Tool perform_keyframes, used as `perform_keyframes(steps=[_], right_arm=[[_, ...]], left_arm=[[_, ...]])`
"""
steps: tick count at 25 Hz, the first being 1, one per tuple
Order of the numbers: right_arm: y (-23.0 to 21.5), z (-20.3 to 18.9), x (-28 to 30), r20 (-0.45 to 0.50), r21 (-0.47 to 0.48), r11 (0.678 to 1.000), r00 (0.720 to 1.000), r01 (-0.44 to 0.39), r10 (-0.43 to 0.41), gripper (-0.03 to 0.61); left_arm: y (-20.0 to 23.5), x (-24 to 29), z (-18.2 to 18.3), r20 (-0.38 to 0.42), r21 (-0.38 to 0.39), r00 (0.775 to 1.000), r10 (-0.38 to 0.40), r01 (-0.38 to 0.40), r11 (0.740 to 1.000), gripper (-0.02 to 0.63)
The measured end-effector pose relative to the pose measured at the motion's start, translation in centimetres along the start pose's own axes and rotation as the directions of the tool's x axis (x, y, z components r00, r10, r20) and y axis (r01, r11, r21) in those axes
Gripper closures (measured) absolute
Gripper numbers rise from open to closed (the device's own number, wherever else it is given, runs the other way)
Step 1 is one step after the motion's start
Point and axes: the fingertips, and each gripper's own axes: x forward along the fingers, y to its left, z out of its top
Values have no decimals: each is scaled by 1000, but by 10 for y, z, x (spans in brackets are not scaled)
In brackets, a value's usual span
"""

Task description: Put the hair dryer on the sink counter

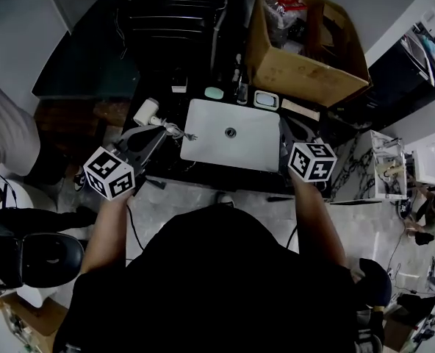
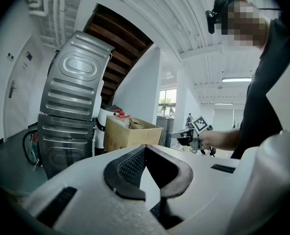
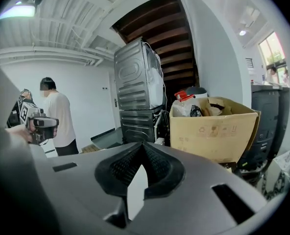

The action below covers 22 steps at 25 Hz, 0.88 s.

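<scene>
A white hair dryer point(image 1: 145, 112) lies on the dark table point(image 1: 166, 160) left of a laptop, its cord and plug point(image 1: 181, 132) trailing toward the laptop. My left gripper point(image 1: 153, 129) reaches in from the lower left, its tip just beside the dryer and cord. In its own view the left gripper point(image 2: 145, 147) is shut with nothing between the pads, pointing up across the room. My right gripper point(image 1: 289, 132) hovers at the laptop's right edge. That right gripper point(image 3: 144, 145) is likewise shut and empty. Neither gripper view shows the dryer.
A closed silver laptop point(image 1: 230, 133) lies mid-table with small items point(image 1: 265, 99) behind it. An open cardboard box point(image 1: 306, 50) full of stuff stands at the back right. Stacked grey appliances point(image 3: 135, 92) rise behind. Another person in a white shirt point(image 3: 57, 116) stands at the left.
</scene>
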Motion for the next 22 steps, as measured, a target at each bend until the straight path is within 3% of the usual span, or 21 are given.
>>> perform_keyframes(steps=[22], right_arm=[[-37,15,-40,58,24,998,997,58,-59,571]], left_arm=[[-10,17,1,-41,7,998,-37,38,999,600]])
